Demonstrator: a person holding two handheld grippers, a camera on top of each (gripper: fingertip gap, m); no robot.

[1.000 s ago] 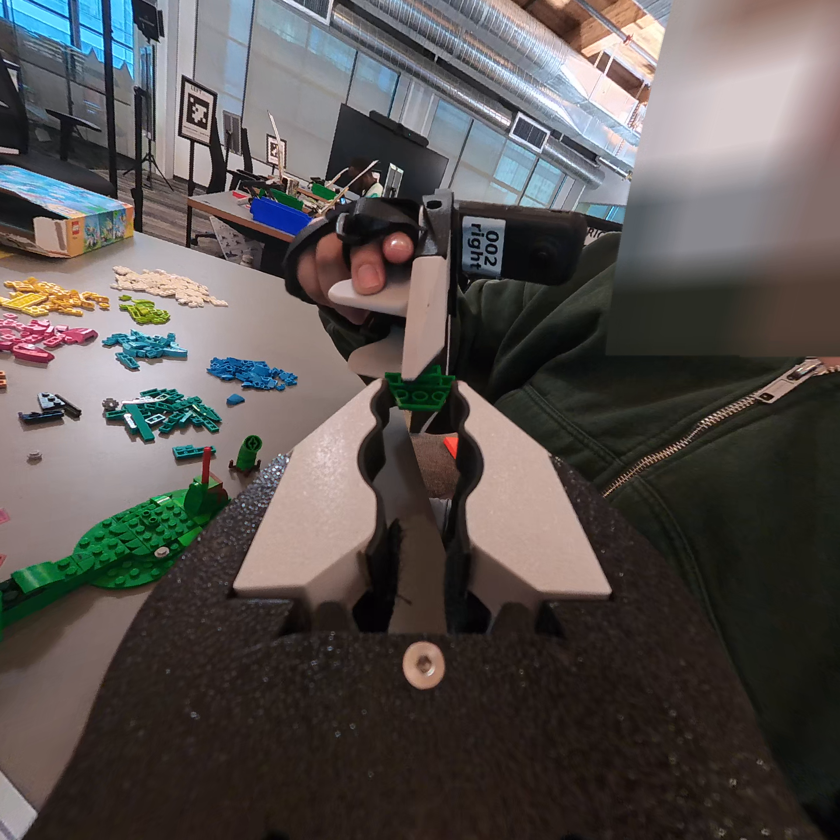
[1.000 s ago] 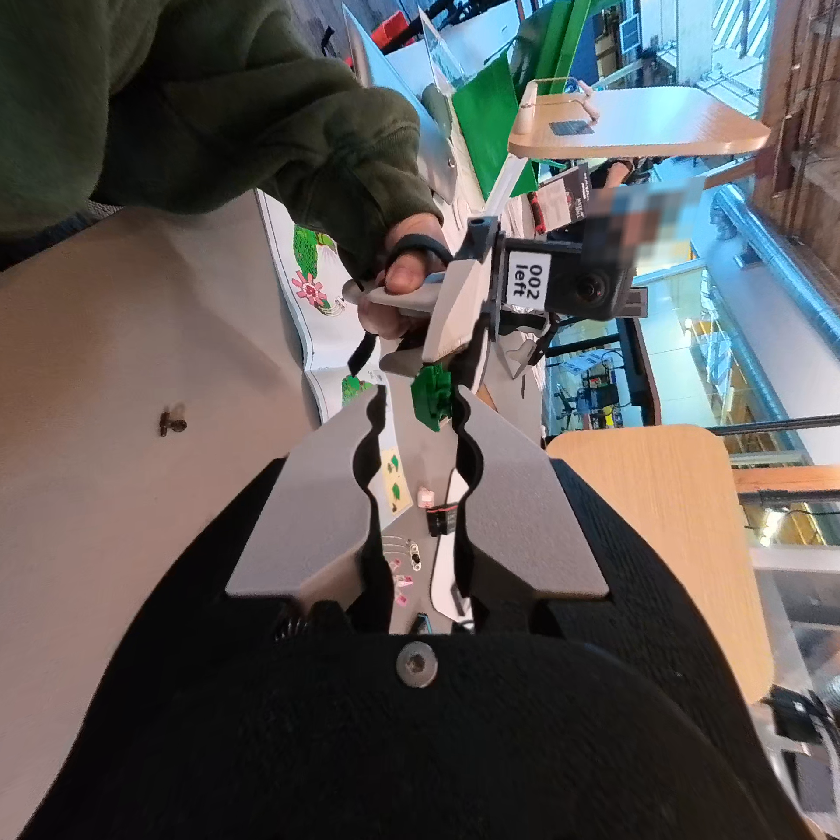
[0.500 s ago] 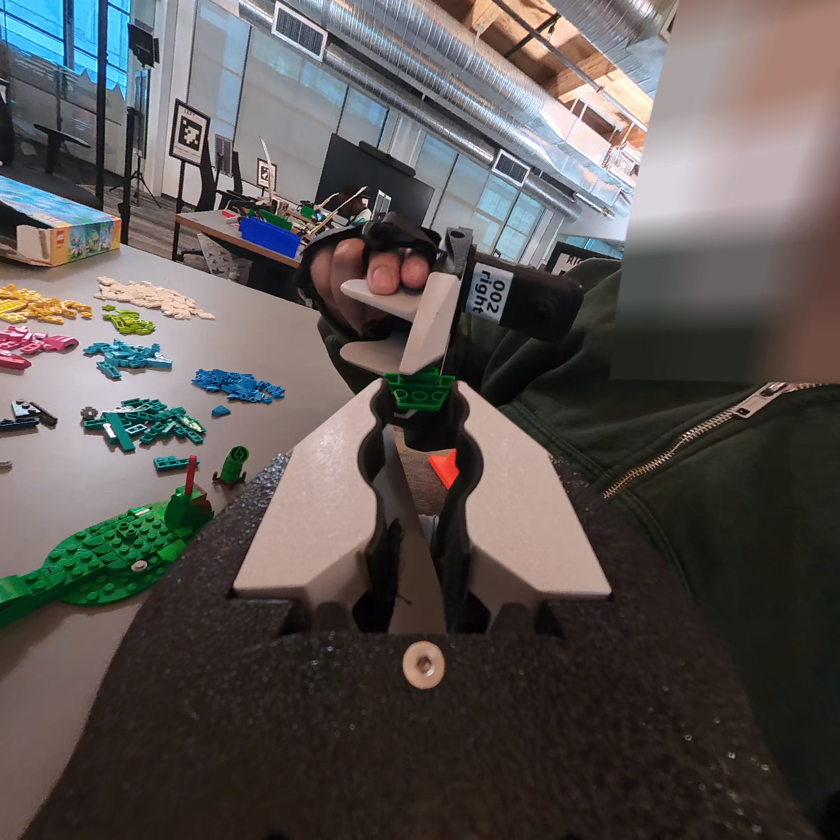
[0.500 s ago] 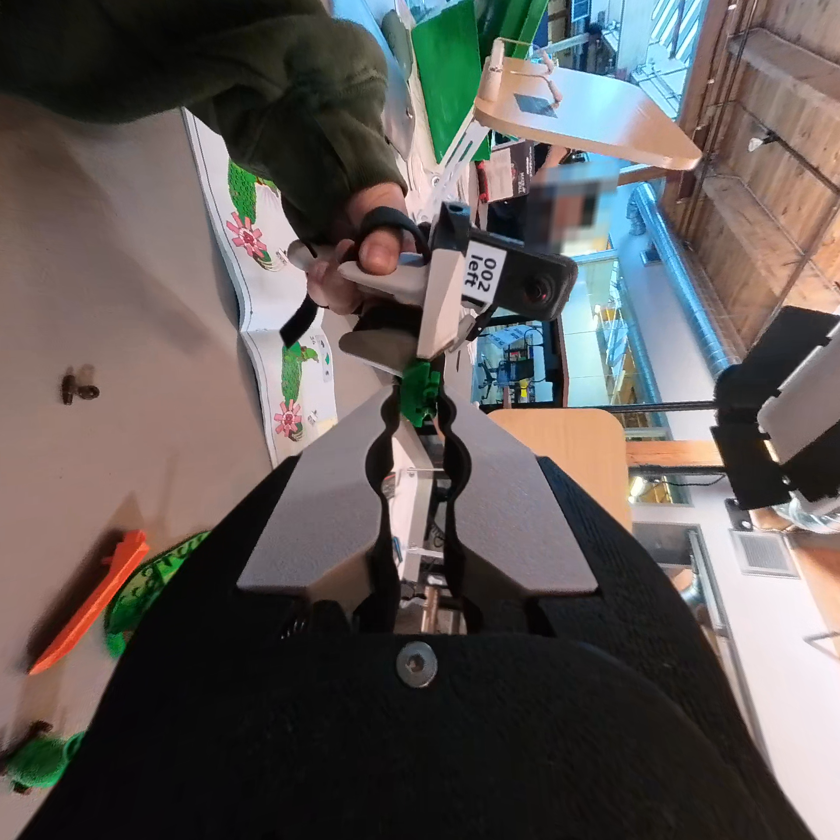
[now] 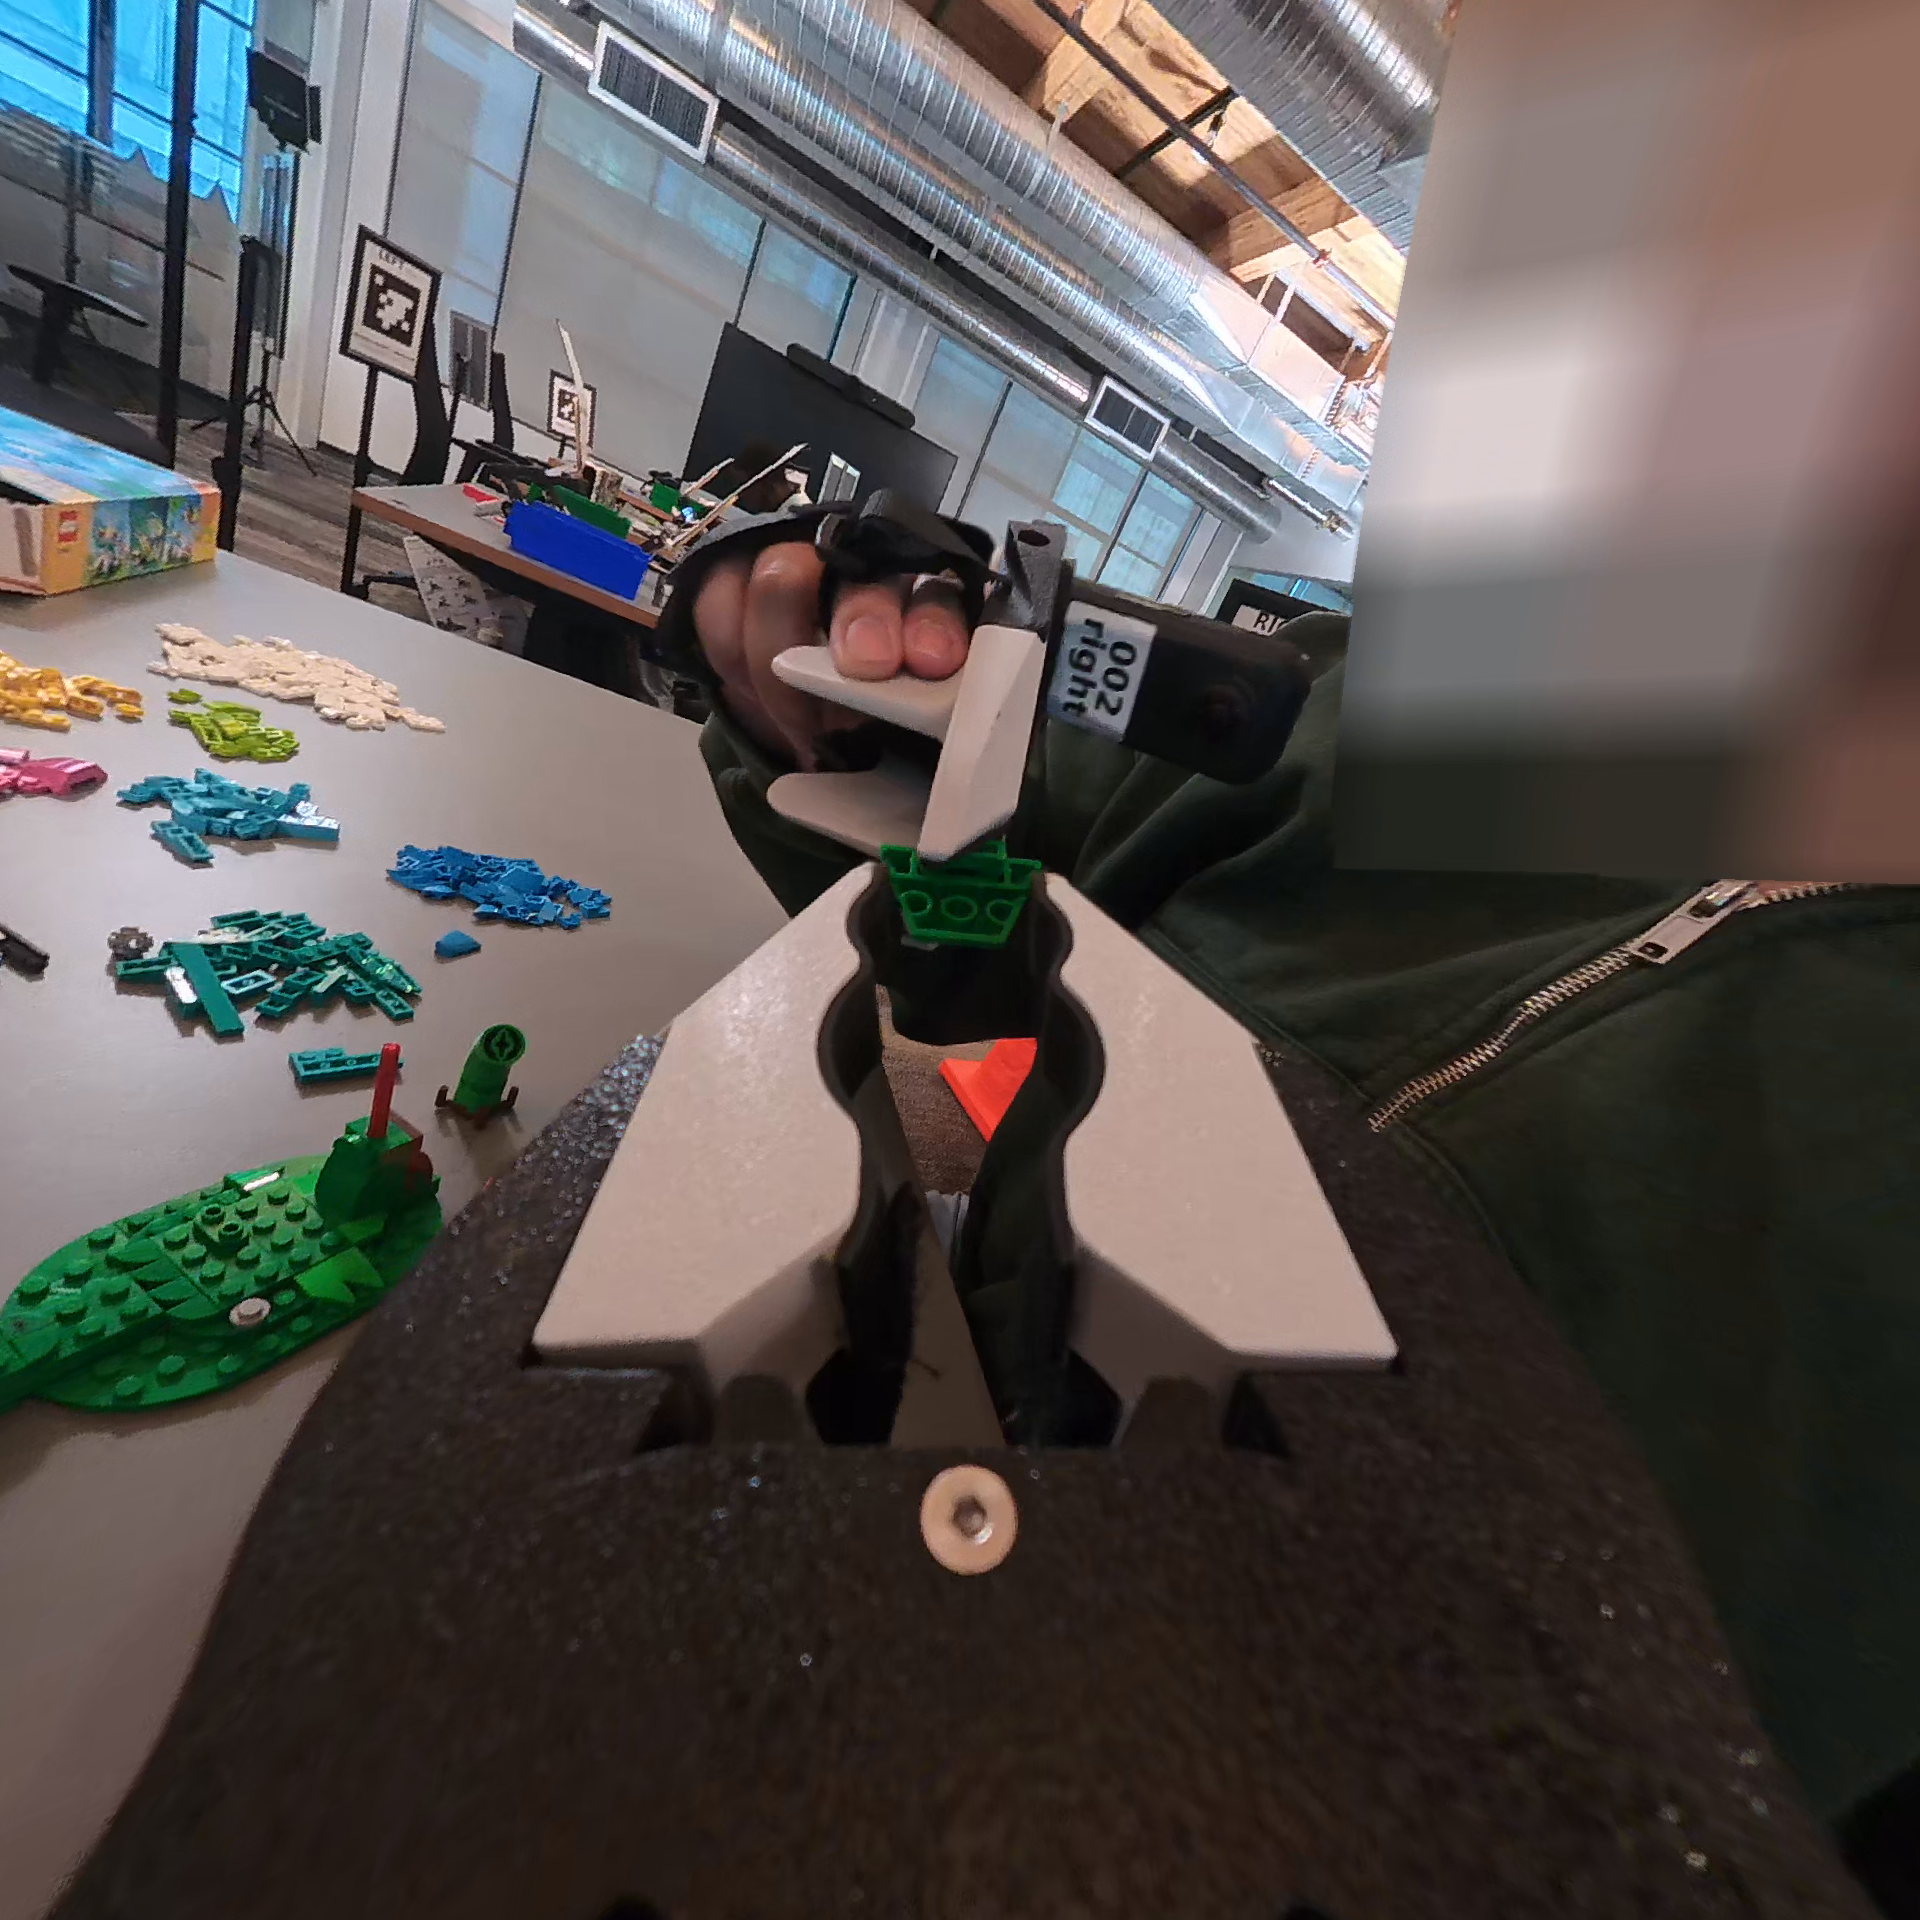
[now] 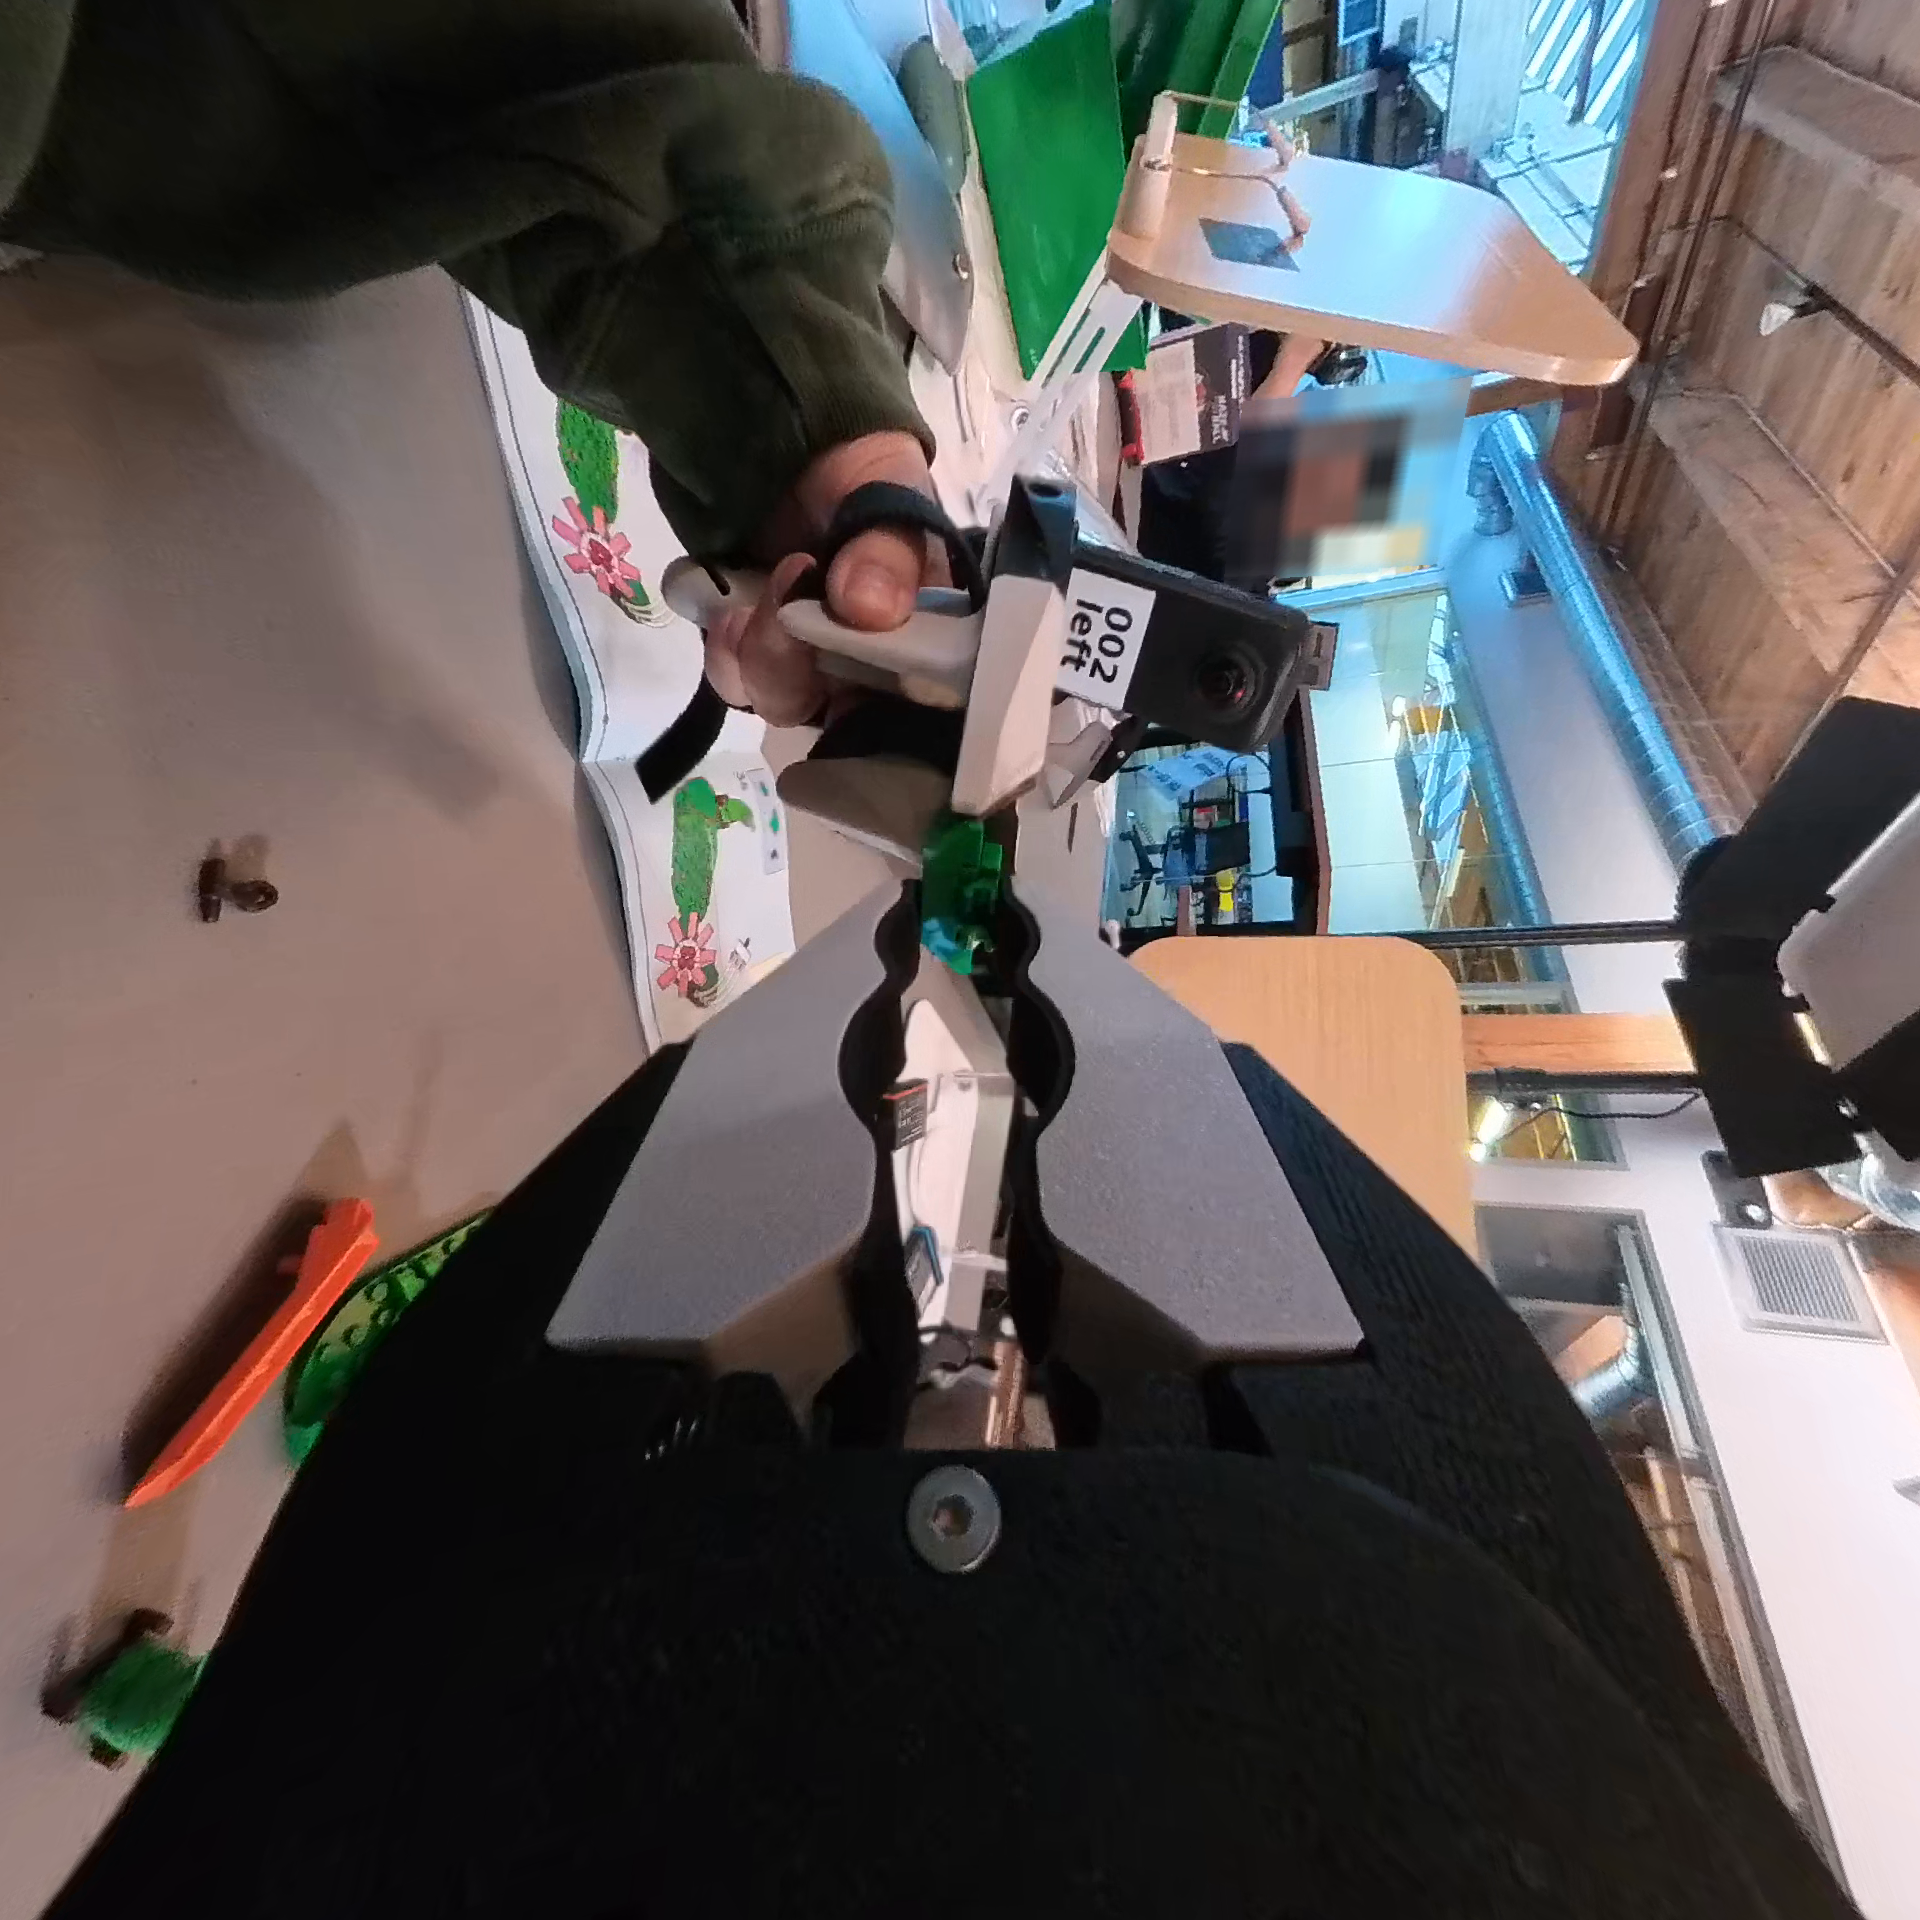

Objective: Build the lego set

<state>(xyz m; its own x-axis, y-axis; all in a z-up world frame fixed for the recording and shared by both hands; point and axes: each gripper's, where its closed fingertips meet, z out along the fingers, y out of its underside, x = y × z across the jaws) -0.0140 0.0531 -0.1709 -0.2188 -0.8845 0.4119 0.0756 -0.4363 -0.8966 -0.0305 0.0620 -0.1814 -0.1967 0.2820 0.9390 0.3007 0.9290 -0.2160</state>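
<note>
A small green lego piece [image 5: 956, 904] is held in the air between my two grippers, which meet tip to tip. My left gripper [image 5: 956, 894] is shut on it from below. The right gripper's fingers [image 5: 977, 769] come down on its top edge. In the right wrist view, my right gripper [image 6: 961, 914] is shut on the same green piece [image 6: 961, 862], with a teal bit [image 6: 940, 940] at its near end. The left gripper's fingers [image 6: 987, 727] meet it from the far side. A green leaf-shaped build [image 5: 197, 1299] lies on the grey table [image 5: 582, 748] at lower left.
Sorted piles lie on the table: white [image 5: 281, 675], lime [image 5: 234, 727], light teal [image 5: 223, 805], blue [image 5: 499, 883] and dark teal [image 5: 270, 966] bricks. A small green cylinder part [image 5: 488, 1070] stands near the build. An orange brick separator [image 6: 249, 1361] and an open instruction booklet [image 6: 665, 831] lie nearby. The set's box [image 5: 94, 520] sits at the far left. The grippers are tip to tip, or close to it. From either gripper's tips it is about 20 cm to the green leaf-shaped build [image 5: 197, 1299].
Both grippers stayed joined on the green piece while tilting and shifting. The orange separator and part of the green build came into the right wrist view, and the right gripper leans more sideways.
</note>
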